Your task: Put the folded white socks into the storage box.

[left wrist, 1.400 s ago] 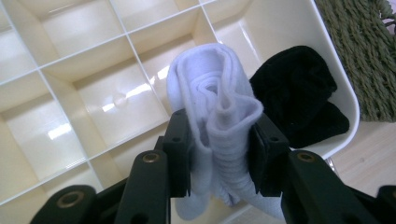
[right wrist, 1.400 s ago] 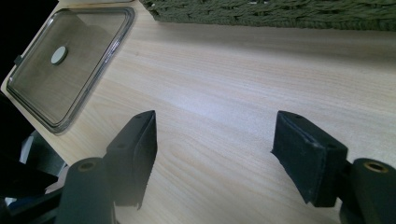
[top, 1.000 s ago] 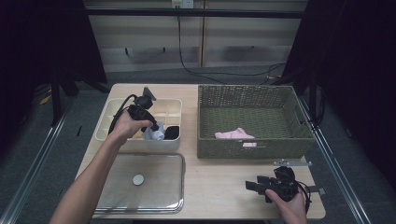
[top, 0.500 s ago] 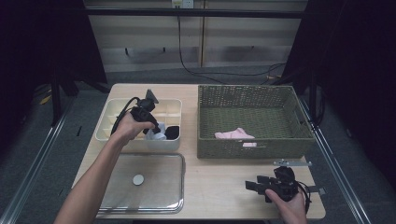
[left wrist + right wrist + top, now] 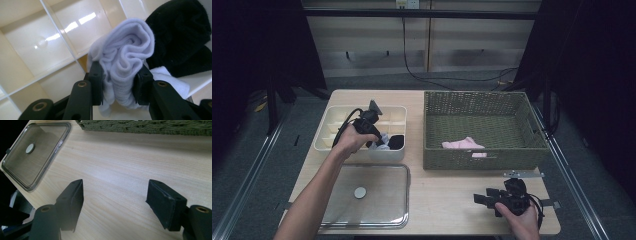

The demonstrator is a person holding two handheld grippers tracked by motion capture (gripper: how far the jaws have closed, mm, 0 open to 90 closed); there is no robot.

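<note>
A cream divided organiser box (image 5: 337, 117) stands at the table's left. My left gripper (image 5: 374, 136) points down into its near right corner, shut on a rolled white sock (image 5: 127, 50). The pads (image 5: 96, 82) press the roll from both sides above a compartment (image 5: 50, 37). A black sock (image 5: 180, 37) lies in the neighbouring compartment, seen in the high view as a dark bundle (image 5: 397, 141). My right gripper (image 5: 482, 199) rests near the front right edge, open, with bare wood between its jaws (image 5: 115, 202).
A green woven basket (image 5: 484, 160) at the right holds a pink cloth (image 5: 462, 145). A clear lid (image 5: 377, 200) with a round knob (image 5: 360, 192) lies flat at the front left, and its corner shows in the right gripper view (image 5: 45, 142).
The left gripper has edged slightly to the right over the box with the white sock still in it. The right gripper has stayed put.
</note>
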